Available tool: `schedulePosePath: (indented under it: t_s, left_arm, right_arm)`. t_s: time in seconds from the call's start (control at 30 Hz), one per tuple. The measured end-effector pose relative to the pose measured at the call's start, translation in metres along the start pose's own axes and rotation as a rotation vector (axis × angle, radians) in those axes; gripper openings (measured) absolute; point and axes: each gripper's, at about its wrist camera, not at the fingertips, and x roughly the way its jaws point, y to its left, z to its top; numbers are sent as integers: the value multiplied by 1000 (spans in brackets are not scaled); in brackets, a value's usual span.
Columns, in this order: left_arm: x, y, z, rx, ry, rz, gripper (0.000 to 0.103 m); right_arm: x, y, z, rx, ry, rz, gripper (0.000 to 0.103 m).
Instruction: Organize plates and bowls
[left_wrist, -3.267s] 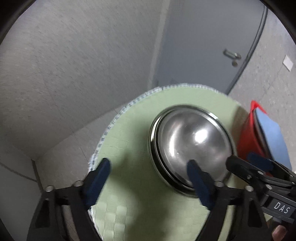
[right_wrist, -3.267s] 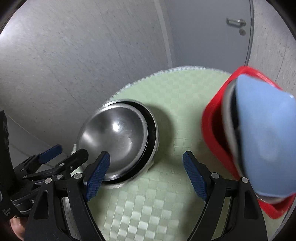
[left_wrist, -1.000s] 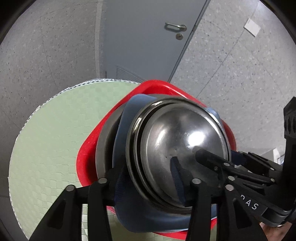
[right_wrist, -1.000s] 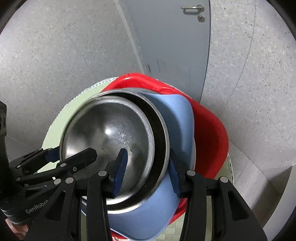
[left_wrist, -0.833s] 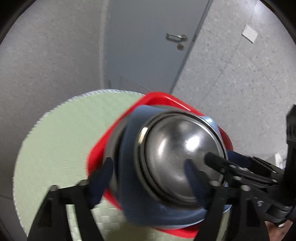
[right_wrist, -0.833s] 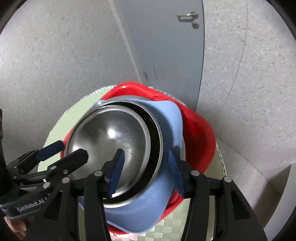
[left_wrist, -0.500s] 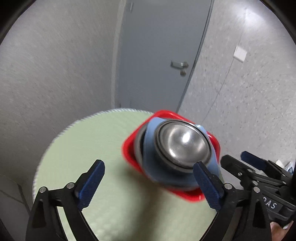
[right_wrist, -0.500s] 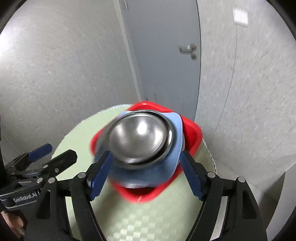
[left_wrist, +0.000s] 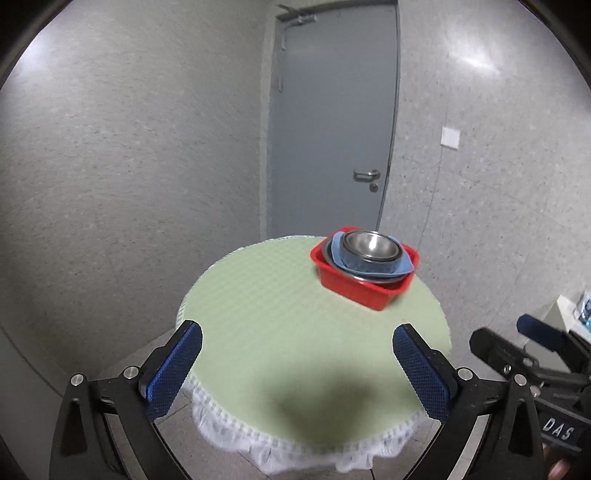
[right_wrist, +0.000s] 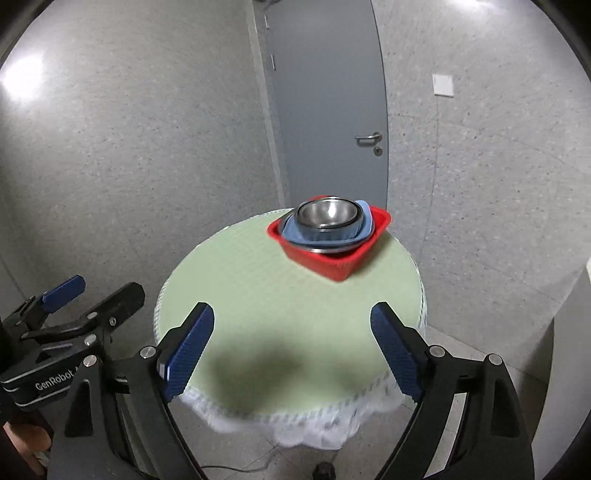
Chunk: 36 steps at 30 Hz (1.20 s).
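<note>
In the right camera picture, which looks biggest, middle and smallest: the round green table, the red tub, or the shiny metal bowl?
1. Green table, biggest by far.
2. Red tub.
3. Metal bowl, smallest; it sits nested inside the tub.

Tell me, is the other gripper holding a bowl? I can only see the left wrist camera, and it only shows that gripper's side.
Observer: No. In the right wrist view the right gripper has its jaws wide apart, and nothing is between them.
Operator: Okay! Is there anything under the table that I can't see?
Observer: Yes. A thin dark cable lies on the floor, just below the white fringe of the table.
</note>
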Motion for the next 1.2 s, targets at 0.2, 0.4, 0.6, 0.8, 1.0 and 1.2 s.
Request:
schedulePosePath:
  t_s: [0.2,0.4,0.6,0.8,1.0,1.2]
  left_arm:
    - [-107,-4,-56,8,-56,8,102]
    - [-185,-37,-112,47,-134,42,102]
    - [-257,-71,-180,38,-192,66,102]
    - [-300,-114,-237,31,-239,85,102]
    - [-328,-143,-287,27,-238,90,102]
    - [-342,-160,-317,24,-247,78,102]
  right_arm:
    - [-70,16,-40,-24,-37,-17,91]
    - [-134,12,-75,-61,-110,-15,99]
    - [-182,-7,-111,-101,-161,-19,101]
    - [-226,-33,-153,-131,-186,-16,102]
    - [-256,-52,-194,-149,-209,-33,103]
    - [-269,-68,-225,-141,-240,-40,103]
